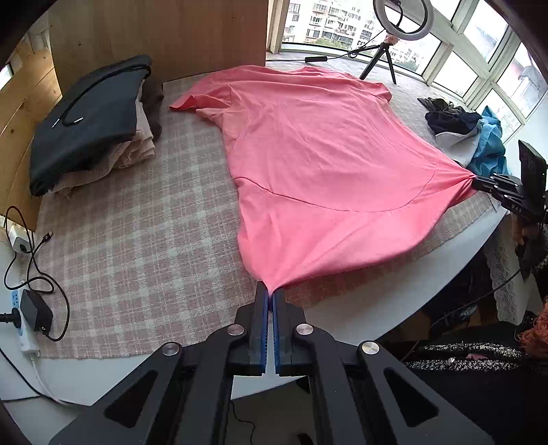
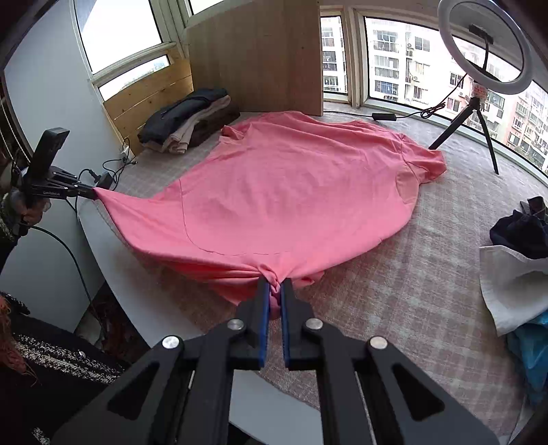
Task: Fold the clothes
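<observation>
A pink T-shirt [image 1: 318, 164] lies spread on the checked tablecloth [image 1: 137, 246], collar end far, hem end near. My left gripper [image 1: 271, 291] is shut on the hem's left corner, which is pulled taut. My right gripper [image 2: 275, 285] is shut on the hem's other corner, with fabric bunched between the fingers. The shirt [image 2: 291, 191] also fills the right wrist view. The right gripper [image 1: 479, 181] shows at the right edge of the left wrist view; the left gripper [image 2: 92, 192] shows at the left of the right wrist view.
A stack of folded clothes [image 1: 92, 126] sits at the far left by a wooden panel [image 1: 161, 34]. A pile of loose clothes [image 1: 472, 137] lies at the right. A ring light on a tripod [image 1: 394, 30] stands at the back. Chargers and cables [image 1: 30, 301] lie at the left table edge.
</observation>
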A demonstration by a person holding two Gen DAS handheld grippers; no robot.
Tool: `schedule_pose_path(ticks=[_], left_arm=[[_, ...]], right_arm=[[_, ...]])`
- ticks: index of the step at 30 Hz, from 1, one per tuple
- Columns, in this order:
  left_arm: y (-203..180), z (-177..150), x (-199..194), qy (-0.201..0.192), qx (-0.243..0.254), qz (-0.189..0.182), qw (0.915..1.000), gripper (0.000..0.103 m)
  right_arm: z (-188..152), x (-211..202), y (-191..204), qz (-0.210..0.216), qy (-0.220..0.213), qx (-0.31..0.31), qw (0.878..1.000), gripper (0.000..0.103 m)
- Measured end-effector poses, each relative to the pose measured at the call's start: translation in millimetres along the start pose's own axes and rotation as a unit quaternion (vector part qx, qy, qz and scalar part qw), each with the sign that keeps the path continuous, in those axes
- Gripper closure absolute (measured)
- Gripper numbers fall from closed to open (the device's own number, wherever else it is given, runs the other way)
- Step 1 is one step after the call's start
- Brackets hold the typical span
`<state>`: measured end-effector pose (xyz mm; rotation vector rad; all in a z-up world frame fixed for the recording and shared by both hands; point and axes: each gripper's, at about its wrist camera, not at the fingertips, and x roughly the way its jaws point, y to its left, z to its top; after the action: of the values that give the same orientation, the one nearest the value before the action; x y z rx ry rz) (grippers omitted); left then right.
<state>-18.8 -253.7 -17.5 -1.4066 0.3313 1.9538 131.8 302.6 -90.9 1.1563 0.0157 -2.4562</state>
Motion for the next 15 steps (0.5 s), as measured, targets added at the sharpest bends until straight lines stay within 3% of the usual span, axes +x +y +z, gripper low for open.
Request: schedule_pose_path(ticks=[4, 8, 9, 13, 14, 15], left_arm=[[-8.6, 1.4, -20.4, -0.009, 0.005, 0.004, 0.9999, 0.101], [-7.4, -2.6, 22.2, 0.033, 0.01, 0.014, 0.9993, 0.101], [-4.6, -4.8, 35.8, 0.047, 0.005, 0.019, 0.9987, 0.101], [8.5, -15.2, 81.7, 0.093, -0.02, 0.031, 0.995, 0.099], [13.2, -19.2, 84.5, 0.096, -0.029, 0.03, 0.9946, 0.099], [17.2, -22.2, 86.6, 0.099, -0.035, 0.03, 0.994, 0.099]], right_arm=[[23.6, -60.1, -2.6, -0.02, -0.044, 0.022, 0.999, 0.098], [8.4, -20.1, -28.8, -0.151, 0.033, 0.019, 0.988, 0.094], [0.2, -4.6, -36.8, -0.166, 0.06, 0.021, 0.984, 0.094], [-51.0, 39.9, -63.0, -0.129, 0.129, 0.069, 0.981, 0.094], [-61.9, 44.1, -63.0, -0.111, 0.131, 0.078, 0.982, 0.092], [-68.5, 48.6, -60.3, -0.101, 0.131, 0.079, 0.983, 0.084]])
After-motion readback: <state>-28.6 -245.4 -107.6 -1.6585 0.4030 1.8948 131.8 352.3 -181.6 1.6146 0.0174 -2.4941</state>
